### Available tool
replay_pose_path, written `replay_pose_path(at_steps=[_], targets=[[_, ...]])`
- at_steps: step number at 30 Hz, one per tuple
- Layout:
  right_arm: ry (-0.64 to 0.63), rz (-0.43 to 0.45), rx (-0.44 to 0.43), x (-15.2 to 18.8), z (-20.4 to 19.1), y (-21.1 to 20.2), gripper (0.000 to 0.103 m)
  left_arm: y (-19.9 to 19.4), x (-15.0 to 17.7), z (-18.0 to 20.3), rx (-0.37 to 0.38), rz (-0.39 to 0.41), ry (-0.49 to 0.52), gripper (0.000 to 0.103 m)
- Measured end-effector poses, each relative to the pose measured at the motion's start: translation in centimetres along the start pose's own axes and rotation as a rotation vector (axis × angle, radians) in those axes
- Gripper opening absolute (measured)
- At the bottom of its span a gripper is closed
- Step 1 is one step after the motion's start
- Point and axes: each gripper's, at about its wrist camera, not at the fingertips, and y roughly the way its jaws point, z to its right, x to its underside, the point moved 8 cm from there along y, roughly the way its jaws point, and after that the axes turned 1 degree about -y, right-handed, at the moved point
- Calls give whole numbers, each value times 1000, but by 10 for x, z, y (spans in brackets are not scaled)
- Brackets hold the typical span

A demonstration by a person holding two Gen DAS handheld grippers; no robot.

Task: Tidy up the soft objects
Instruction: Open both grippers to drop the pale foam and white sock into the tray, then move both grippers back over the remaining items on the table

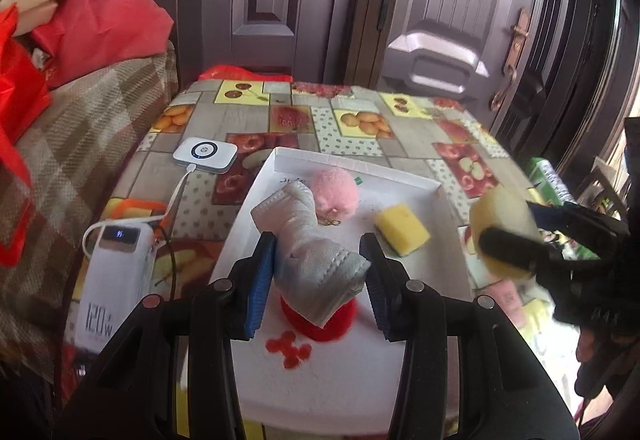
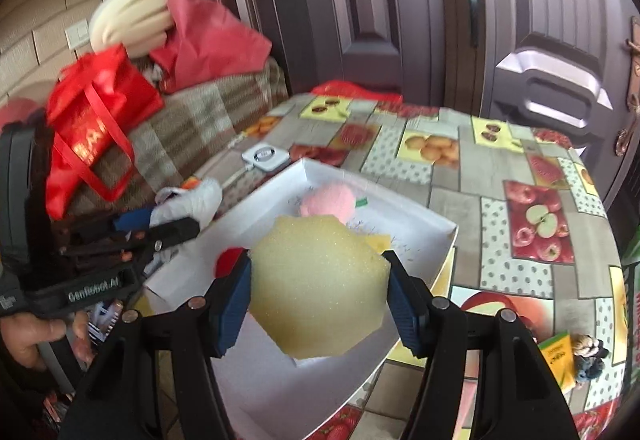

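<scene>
Grey sock [image 1: 316, 260]: hanging pinched between the left tongs [image 1: 320, 272], toe end drooping down over the white tray [image 1: 400, 175].
Left tongs: pressed together on the sock, blue pads squeezing its middle.
Round yellow sponge [image 2: 320, 280]: sitting pinched between the right tongs [image 2: 320, 292], bulging out past both pads.
Right tongs: held partly apart by the fat sponge, gripping it from both sides.
Under the left tongs: red fluffy ball [image 1: 320, 324] lying in the tray, right below the sock.
Ahead of the left tongs: pink fluffy ball [image 1: 334, 193] and a small yellow block sponge [image 1: 402, 228], both already in the tray.
Ahead of the right tongs: same pink ball [image 2: 328, 201], with bare tray floor just in front of the sponge.
Beside the tray: white power bank [image 1: 116, 272] and a little white charger [image 1: 206, 155] on the fruit tablecloth [image 1: 360, 119], off to the left of the left tongs.
Step in hand, as a guess: bringing both soft things down into the tray.
Doing it well: lowering gently until the sock and sponge are resting on the tray, then letting go.
Picking spots: aiming for bare floor, not on top of the balls.
Watching out: keeping the two tongs from bumping each other, and letting go only once inside the tray walls.
</scene>
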Motion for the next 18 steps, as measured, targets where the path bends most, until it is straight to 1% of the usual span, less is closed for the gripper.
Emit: replay_pose_path(at_steps=[4, 8, 10, 11, 12, 13, 14, 15, 16, 18], targets=[[-12, -35, -1, 3, -2, 21, 63, 26, -7, -5, -9, -33, -13, 43], [-7, -51, 4, 5, -1, 33, 63, 40, -11, -5, -14, -47, -24, 43], [-7, -60, 7, 7, -1, 38, 64, 46, -11, -7, -27, -58, -40, 45], [-10, -63, 10, 8, -1, 41, 66, 48, -11, -7, -29, -63, -47, 45], [-13, -62, 18, 8, -1, 43, 74, 50, -11, -7, -34, -59, -52, 48], [-13, -58, 21, 8, -1, 44, 80, 48, -13, -8, -50, -37, -51, 55], [-15, -49, 18, 8, -2, 44, 84, 47, -15, -10, -66, -16, -47, 63], [-21, -40, 21, 8, -2, 43, 84, 43, -18, -11, -87, 16, -41, 88], [-29, -36, 25, 7, -4, 44, 84, 39, -20, -12, -101, 40, -38, 103], [-53, -26, 41, 8, -6, 42, 86, 32, -24, -13, -118, 72, -38, 103]])
